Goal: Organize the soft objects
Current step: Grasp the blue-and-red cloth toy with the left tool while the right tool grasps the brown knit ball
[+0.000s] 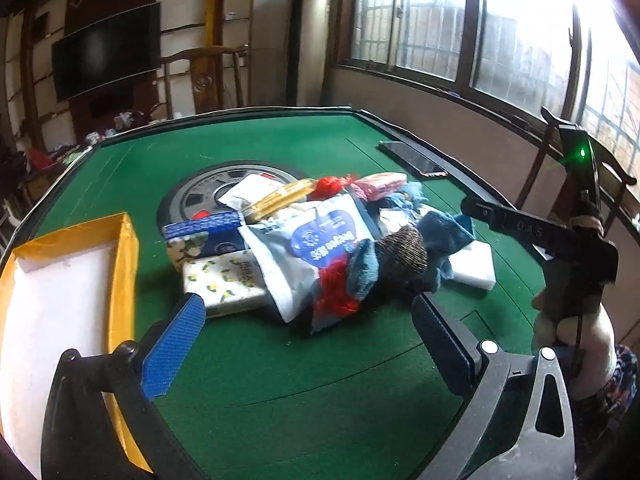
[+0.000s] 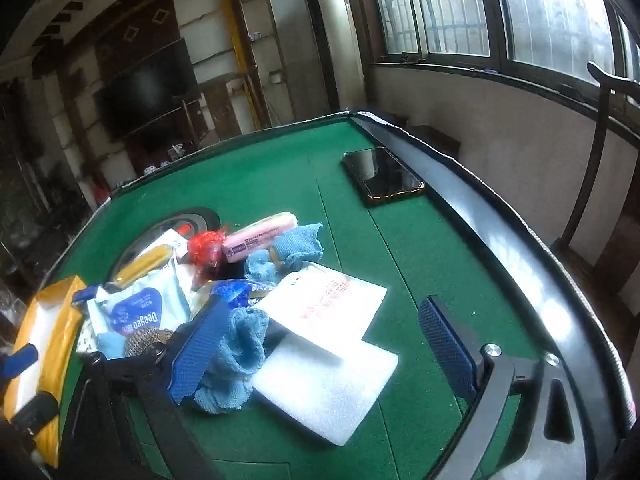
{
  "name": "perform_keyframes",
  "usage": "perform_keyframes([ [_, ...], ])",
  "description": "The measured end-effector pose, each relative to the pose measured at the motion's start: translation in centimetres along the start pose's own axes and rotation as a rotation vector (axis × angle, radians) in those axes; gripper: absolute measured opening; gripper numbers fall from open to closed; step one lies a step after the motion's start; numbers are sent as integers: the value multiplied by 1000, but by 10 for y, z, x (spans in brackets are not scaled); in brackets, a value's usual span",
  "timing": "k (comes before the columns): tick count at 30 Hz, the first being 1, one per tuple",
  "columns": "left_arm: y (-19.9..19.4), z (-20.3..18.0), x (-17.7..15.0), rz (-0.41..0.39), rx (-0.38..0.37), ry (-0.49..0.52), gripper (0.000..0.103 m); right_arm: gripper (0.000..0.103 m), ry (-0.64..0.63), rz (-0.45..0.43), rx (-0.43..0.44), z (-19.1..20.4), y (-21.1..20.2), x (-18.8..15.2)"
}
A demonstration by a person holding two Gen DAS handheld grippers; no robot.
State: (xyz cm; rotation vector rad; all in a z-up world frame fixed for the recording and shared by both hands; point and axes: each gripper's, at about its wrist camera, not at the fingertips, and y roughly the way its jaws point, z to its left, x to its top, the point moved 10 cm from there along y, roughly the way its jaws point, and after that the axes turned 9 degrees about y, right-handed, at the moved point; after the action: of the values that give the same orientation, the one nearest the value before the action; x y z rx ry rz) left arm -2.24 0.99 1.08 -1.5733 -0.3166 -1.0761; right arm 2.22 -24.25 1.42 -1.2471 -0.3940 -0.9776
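Both sets of jaws stand wide apart and hold nothing: the left gripper (image 1: 308, 320) hovers over the near edge of the pile of soft objects (image 1: 320, 240), the right gripper (image 2: 320, 344) over the blue cloth (image 2: 236, 356) and white foam pad (image 2: 332, 388) at the pile's right. The pile lies mid-table on the green felt (image 1: 280, 400), with the yellow-rimmed box (image 1: 120, 264) just left. Risk: the items overlap, so a grab may drag neighbours along or snag the cloth.

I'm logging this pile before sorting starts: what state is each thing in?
Left gripper: open, empty.
Right gripper: open, empty.
Yellow box: open, empty.
Phone: screen dark, flat on table.
Wipes pack: atop the pile.
Blue cloth: crumpled.
Foam pad: flat.
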Motion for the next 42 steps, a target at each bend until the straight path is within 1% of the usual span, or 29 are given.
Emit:
perform_keyframes([
  [3,21,-23,3,23,-22,99,100,93,3,9,-1,-5,-2,-4],
  [5,33,-31,7,36,-24,123,100,93,17,10,11,-7,-3,-3],
  [7,44,-34,11,42,-31,122,100,93,29,0,17,-9,-4,-1],
  [9,56,-33,11,74,-48,87,100,93,51,-2,26,-13,-5,1],
  [11,65,-34,9,99,-85,44,95,93,74,3,30,-17,-4,3],
  [12,68,-37,9,102,-94,41,85,93,87,8,30,-20,-3,4],
  [13,71,-42,8,107,-113,48,65,93,99,11,29,-22,-2,4],
  [14,71,-47,6,112,-139,49,50,93,109,13,31,-24,-1,4],
  [15,73,-49,3,130,-120,56,32,93,117,12,38,-25,-2,5],
  [16,74,-49,1,141,-108,63,32,93,121,9,49,-25,-3,5],
  [18,67,-45,1,120,-133,15,32,93,118,-2,77,-20,-6,6],
  [21,51,-29,6,80,-144,-60,32,93,79,-16,129,-5,-11,5],
  [24,24,-12,10,29,-150,-114,32,93,-1,-22,206,23,-19,1],
  [27,-8,4,10,-15,-139,-132,32,93,-130,10,260,60,-25,-15],
  [28,-16,8,8,-23,-135,-133,32,93,-187,24,270,74,-26,-22],
  [30,-31,18,3,-33,-117,-136,32,93,-300,47,256,97,-23,-37],
  [32,-40,30,-3,-36,-104,-149,32,93,-387,63,198,109,-12,-47],
  [34,-48,44,-8,-40,-94,-175,32,83,-441,86,143,112,3,-55],
  [35,-52,51,-11,-43,-90,-191,32,66,-452,107,129,112,11,-58],
  [36,-55,58,-14,-46,-86,-208,32,49,-454,136,131,111,17,-62],
  [37,-58,66,-16,-48,-81,-223,32,42,-439,158,165,113,18,-65],
  [39,-64,80,-20,-55,-72,-252,32,39,-414,161,163,112,15,-62],
  [42,-71,103,-23,-61,-54,-279,32,39,-396,133,202,123,-5,-53],
])
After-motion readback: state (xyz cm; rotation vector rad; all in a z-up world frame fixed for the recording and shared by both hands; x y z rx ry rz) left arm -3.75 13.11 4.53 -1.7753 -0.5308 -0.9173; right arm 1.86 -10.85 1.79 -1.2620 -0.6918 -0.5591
